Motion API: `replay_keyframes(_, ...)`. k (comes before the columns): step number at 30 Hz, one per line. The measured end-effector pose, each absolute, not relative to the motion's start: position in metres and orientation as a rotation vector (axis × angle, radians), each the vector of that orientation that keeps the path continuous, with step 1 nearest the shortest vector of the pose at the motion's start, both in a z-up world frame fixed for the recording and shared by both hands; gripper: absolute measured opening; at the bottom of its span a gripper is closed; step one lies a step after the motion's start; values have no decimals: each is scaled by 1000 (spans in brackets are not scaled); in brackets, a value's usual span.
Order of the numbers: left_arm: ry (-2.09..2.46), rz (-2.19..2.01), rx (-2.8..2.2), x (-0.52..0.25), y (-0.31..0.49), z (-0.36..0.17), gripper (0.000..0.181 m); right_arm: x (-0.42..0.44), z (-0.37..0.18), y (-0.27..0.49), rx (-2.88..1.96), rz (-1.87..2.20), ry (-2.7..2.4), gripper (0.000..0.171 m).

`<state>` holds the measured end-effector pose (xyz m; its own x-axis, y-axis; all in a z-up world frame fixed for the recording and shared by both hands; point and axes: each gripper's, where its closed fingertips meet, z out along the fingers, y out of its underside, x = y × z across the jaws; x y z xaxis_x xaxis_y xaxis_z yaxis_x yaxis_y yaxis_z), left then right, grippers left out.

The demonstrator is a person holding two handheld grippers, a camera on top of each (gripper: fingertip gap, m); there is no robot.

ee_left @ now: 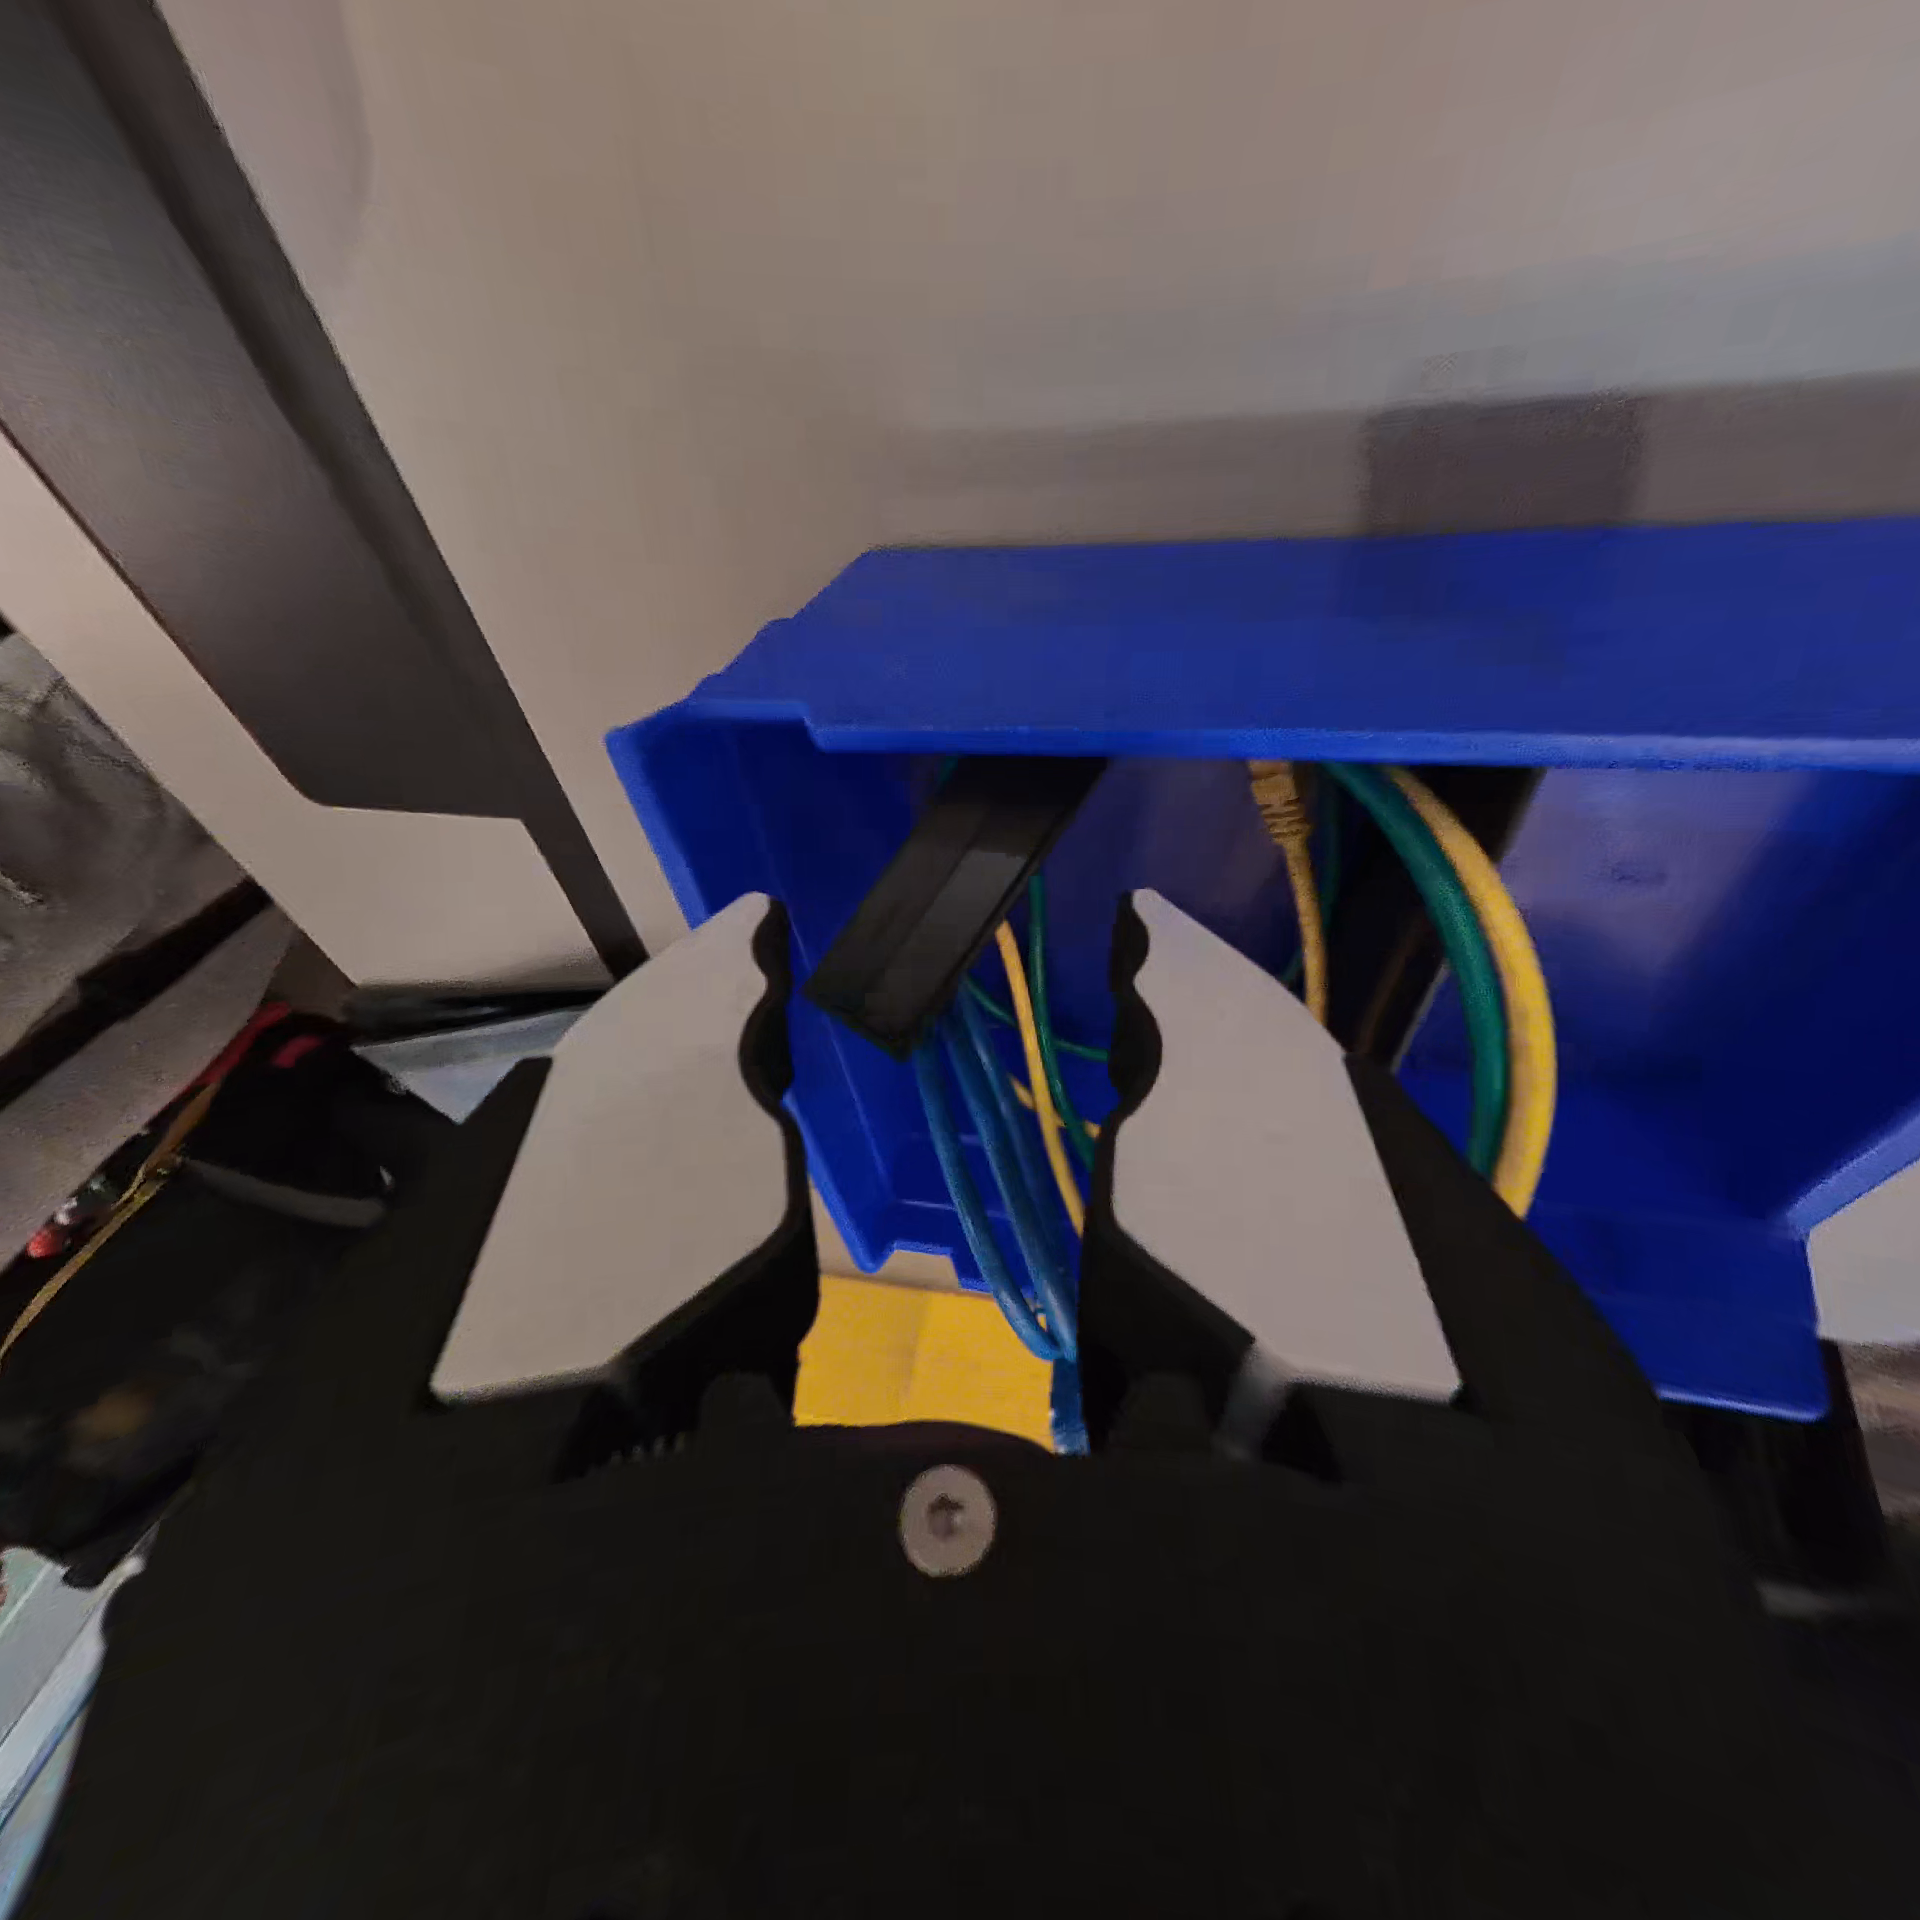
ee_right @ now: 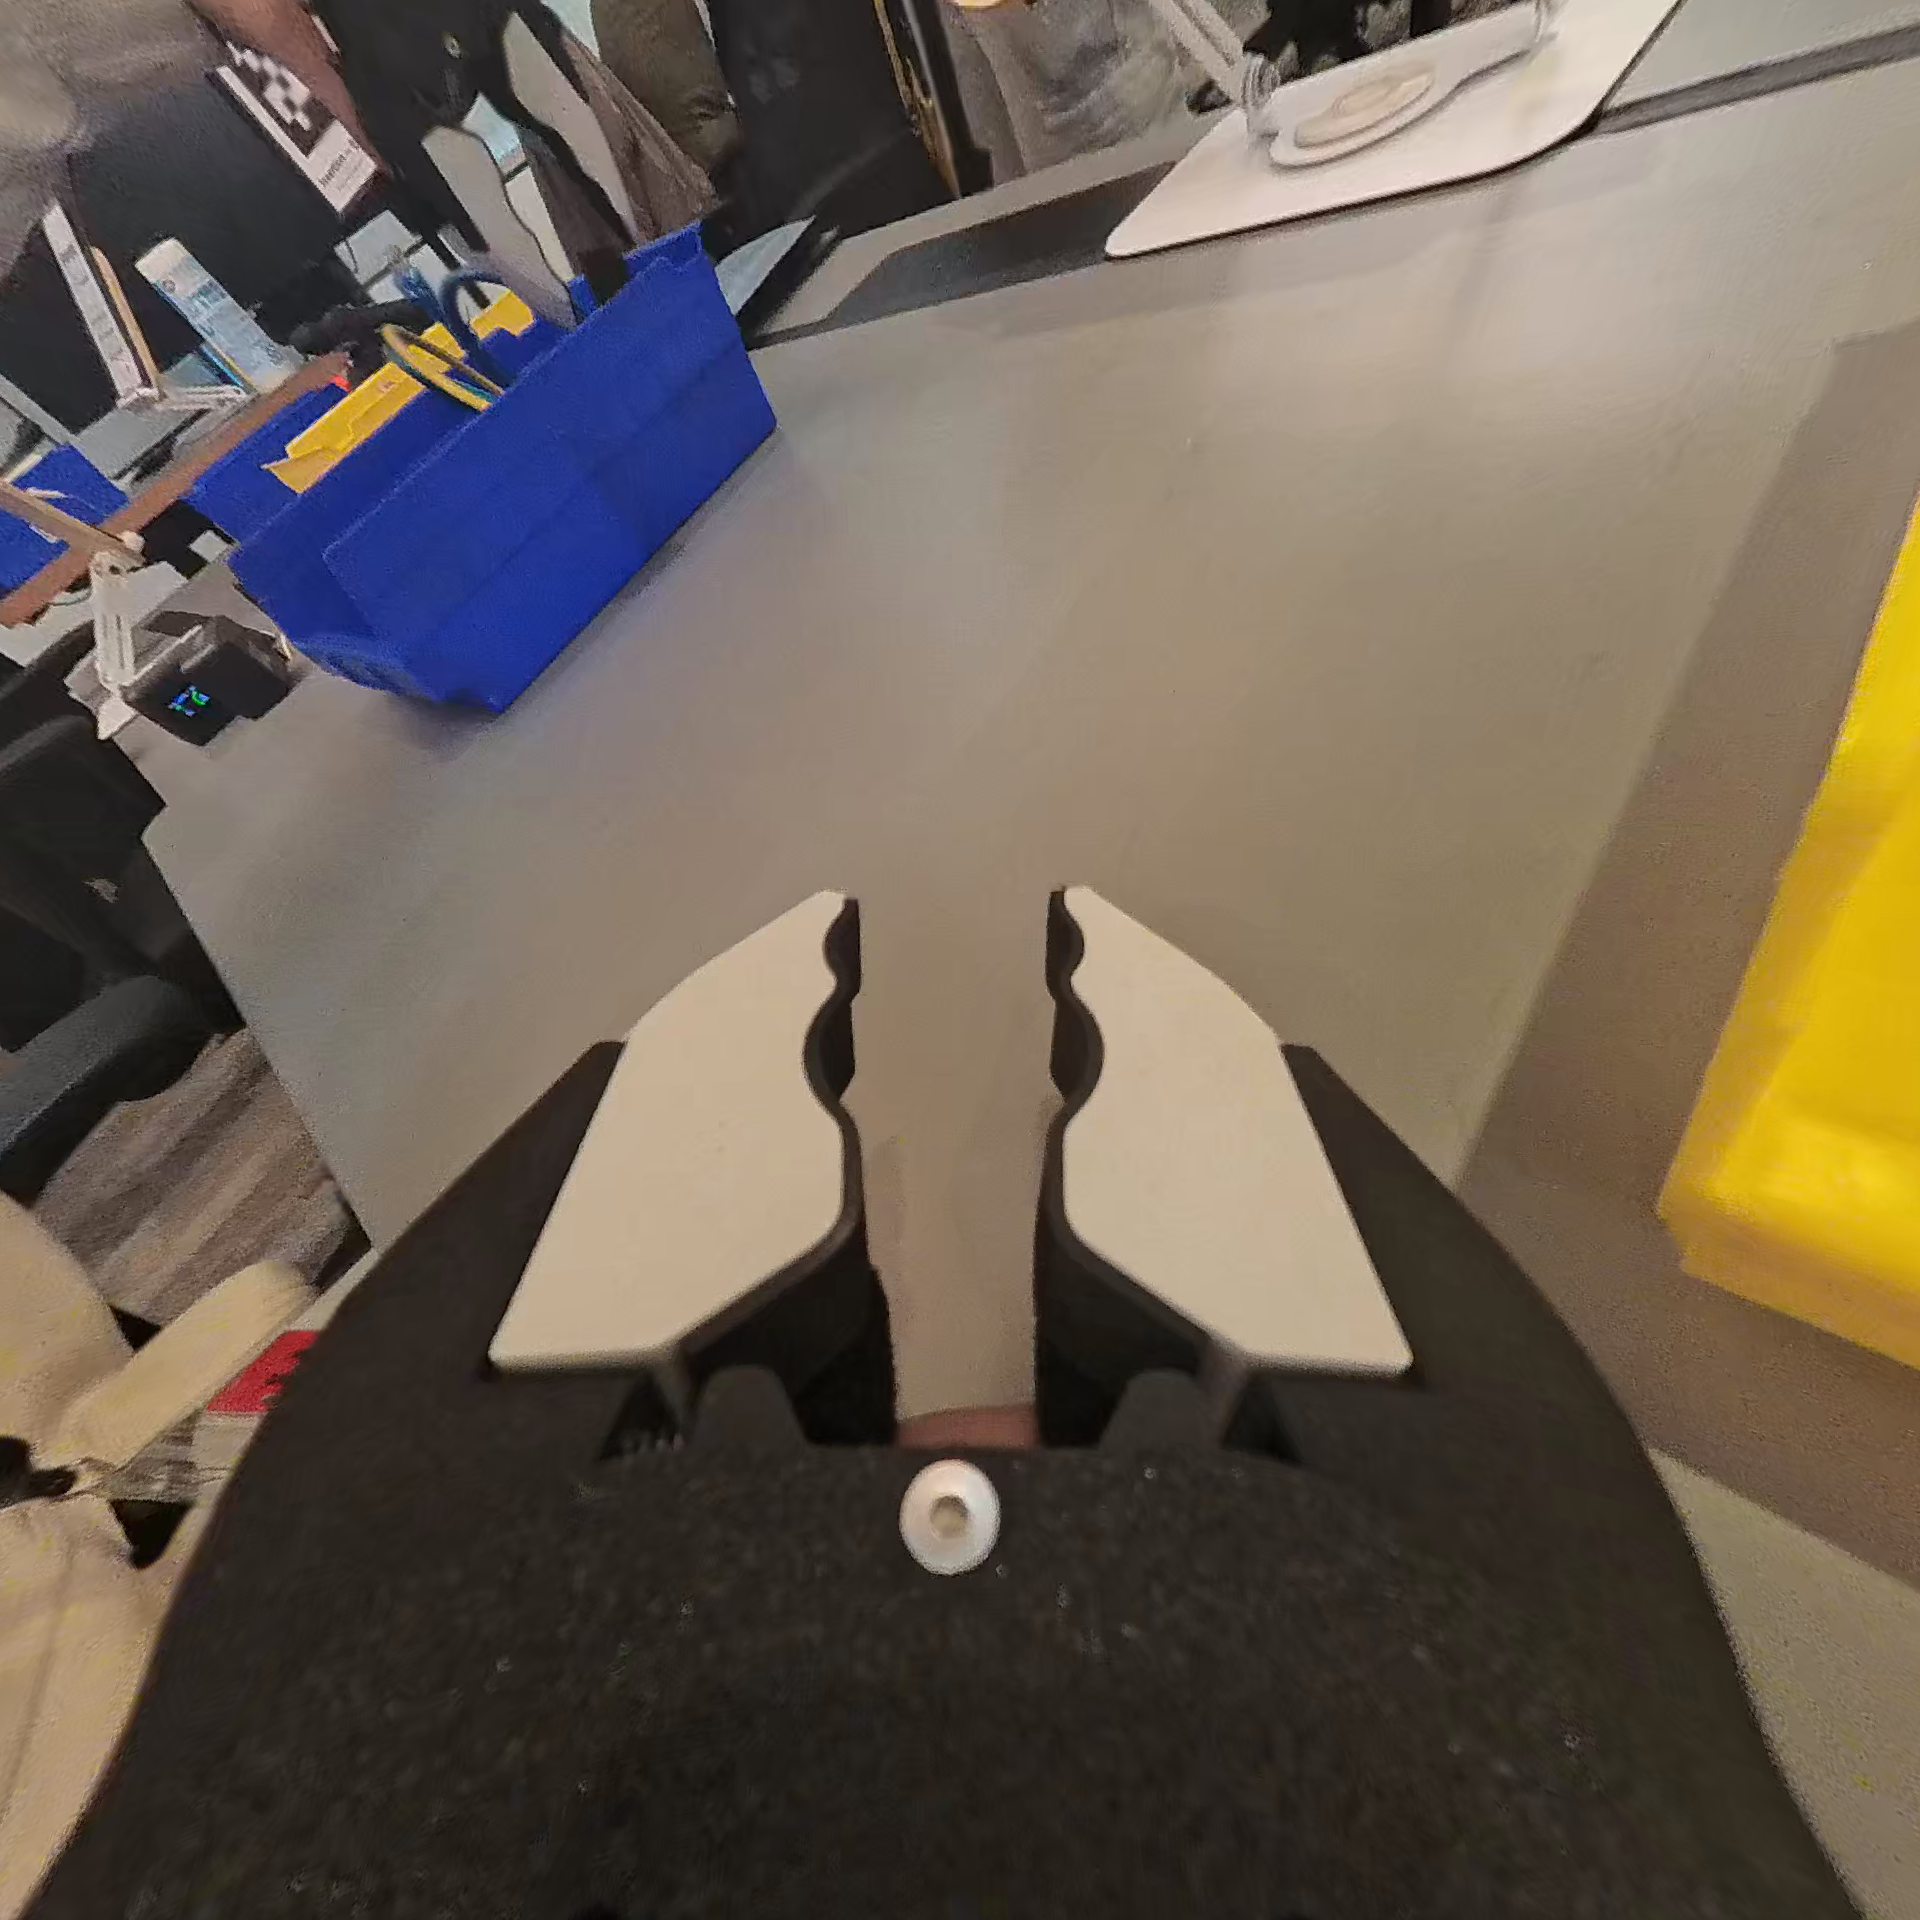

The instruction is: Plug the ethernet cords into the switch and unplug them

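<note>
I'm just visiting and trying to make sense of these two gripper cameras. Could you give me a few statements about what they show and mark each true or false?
1. The left gripper is open in front of a blue bin. True.
2. The blue bin holds only blue cables. False: blue cables, yellow cables and a green cable show inside it.
3. The right gripper is clamping a cable. False: it is open with nothing between its fingers, above the bare grey table.
4. A black box-shaped device sits tilted inside the blue bin. True.
5. A yellow bin lies at the right edge of the right wrist view. True.
</note>
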<state>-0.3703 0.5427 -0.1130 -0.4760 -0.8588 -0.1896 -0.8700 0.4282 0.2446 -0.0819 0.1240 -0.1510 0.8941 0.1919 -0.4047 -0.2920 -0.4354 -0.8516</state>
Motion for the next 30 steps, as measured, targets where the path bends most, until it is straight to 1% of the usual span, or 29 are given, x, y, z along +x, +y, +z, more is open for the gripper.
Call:
replay_keyframes(3, 2687, 569, -1580, -371, 548, -128, 56, -85, -155, 128, -1955, 608, 91, 34)
replay_keyframes(5, 2728, 626, -1562, -377, 552, -138, 42, -87, -156, 129, -1962, 637, 87, 34)
replay_keyframes(7, 2754, 664, -1523, -383, 554, -145, 41, -88, -156, 129, -1961, 654, 83, 35)
replay_keyframes(11, 2712, 682, -1489, -389, 556, -140, 36, -88, -156, 129, -1959, 680, 85, 34)
replay_keyframes(13, 2639, 717, -1495, -396, 563, -129, 34, -90, -155, 128, -1958, 688, 75, 34)
replay_keyframes(15, 2509, 673, -1549, -400, 568, -106, 32, -92, -155, 127, -1963, 678, 50, 34)
replay_keyframes(17, 2363, 511, -1618, -397, 563, -75, 29, -97, -153, 126, -1967, 657, 9, 34)
replay_keyframes(21, 2066, 297, -1631, -395, 554, 2, 28, -110, -140, 127, -1953, 629, -73, 34)
replay_keyframes(24, 1826, 186, -1542, -386, 541, 61, 28, -123, -125, 129, -1928, 611, -155, 34)
replay_keyframes(27, 1605, 72, -1384, -369, 507, 119, 28, -133, -101, 133, -1894, 540, -260, 34)
replay_keyframes(30, 1490, -88, -1210, -343, 446, 161, 28, -141, -64, 136, -1824, 458, -355, 35)
